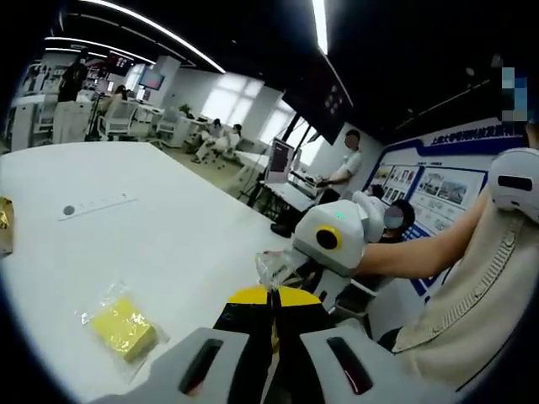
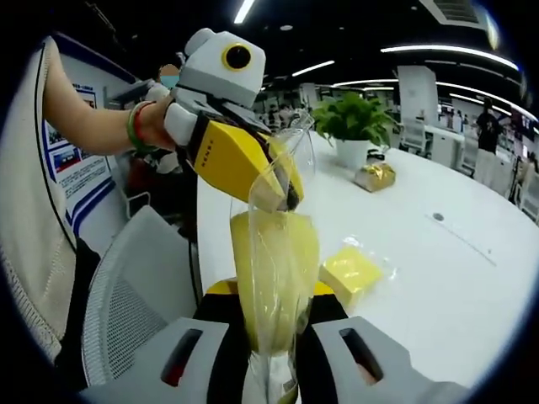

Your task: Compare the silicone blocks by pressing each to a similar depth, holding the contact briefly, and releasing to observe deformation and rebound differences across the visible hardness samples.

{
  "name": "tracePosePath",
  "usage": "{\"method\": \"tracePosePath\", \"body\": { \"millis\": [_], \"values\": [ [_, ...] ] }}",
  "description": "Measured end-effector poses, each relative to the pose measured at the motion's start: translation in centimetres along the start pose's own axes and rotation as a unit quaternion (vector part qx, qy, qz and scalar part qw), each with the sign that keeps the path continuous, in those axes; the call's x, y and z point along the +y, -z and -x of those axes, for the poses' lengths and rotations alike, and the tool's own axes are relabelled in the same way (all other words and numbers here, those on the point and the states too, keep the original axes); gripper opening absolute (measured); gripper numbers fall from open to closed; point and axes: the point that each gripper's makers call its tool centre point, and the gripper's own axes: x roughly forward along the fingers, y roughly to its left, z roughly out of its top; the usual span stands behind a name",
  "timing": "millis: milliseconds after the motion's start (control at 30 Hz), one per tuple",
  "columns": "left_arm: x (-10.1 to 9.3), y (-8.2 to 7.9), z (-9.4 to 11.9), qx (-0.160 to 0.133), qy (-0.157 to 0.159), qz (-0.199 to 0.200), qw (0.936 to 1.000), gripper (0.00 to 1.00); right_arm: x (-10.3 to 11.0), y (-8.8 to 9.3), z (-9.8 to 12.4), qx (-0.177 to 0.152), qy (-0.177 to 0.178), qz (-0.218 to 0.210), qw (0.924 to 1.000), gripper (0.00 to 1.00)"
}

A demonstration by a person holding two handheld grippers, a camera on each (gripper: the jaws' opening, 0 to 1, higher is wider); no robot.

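Both claws are clamped on one clear bag (image 2: 274, 252) holding a yellow block — left claw (image 2: 282, 198) at mid-frame, right claw (image 2: 274, 370) at the bottom. Opposed pulling could tear the film — dropping the block onto the white surface (image 2: 438, 278).

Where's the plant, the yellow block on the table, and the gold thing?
Plant (image 2: 354, 118), right gripper view, on its leaves.
Yellow block (image 2: 349, 271), right gripper view, on its top face.
Gold thing (image 2: 376, 176), right gripper view, on its middle.
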Motion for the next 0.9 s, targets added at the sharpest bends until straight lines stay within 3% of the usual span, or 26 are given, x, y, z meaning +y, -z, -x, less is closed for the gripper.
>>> {"method": "tracePosePath", "body": {
  "millis": [733,900],
  "values": [
    [-0.6,0.0,-0.2,0.007,-0.013,0.004,0.9999,0.0,0.1,0.0,0.6,-0.003,0.011,0.007,0.9999,0.16],
    [-0.8,-0.5,-0.1,-0.006,-0.007,0.03,0.9995,0.0,-0.1,-0.3,1.0,-0.007,0.016,0.024,0.9996,0.19]
  ]
}}
